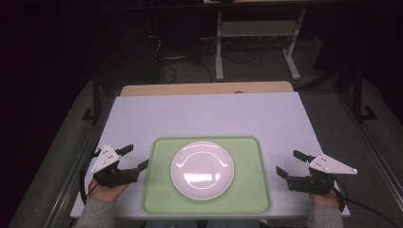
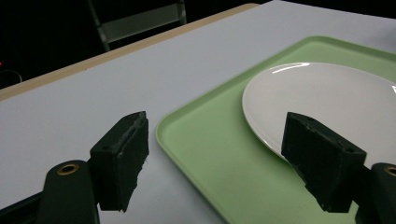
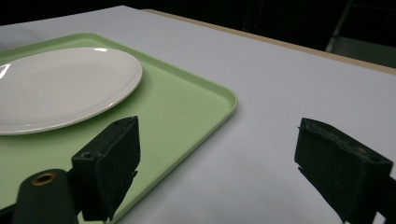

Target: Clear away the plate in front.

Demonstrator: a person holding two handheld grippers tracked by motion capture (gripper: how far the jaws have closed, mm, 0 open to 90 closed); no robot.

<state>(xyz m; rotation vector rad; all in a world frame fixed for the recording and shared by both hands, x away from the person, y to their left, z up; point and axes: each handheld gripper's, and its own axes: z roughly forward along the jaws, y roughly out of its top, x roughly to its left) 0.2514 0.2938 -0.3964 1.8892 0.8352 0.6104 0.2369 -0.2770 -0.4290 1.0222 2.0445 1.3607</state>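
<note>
The white table (image 1: 209, 114) carries a green tray (image 1: 247, 199) set against its near edge, midway between the left and right edges. A round white plate (image 1: 202, 170) lies flat at the tray's centre, so it has no long axis to line up with.

The left gripper (image 1: 135, 158) hovers just off the tray's left rim, jaws spread wide and empty; in the left gripper view the tray's left edge runs between them and the plate's rim lies just past the right-hand jaw. The right gripper (image 1: 291, 163) hangs a little farther from the tray's right rim, jaws equally wide and empty. The left gripper looks nearer the plate. Nothing stands between either gripper and the tray.
</note>
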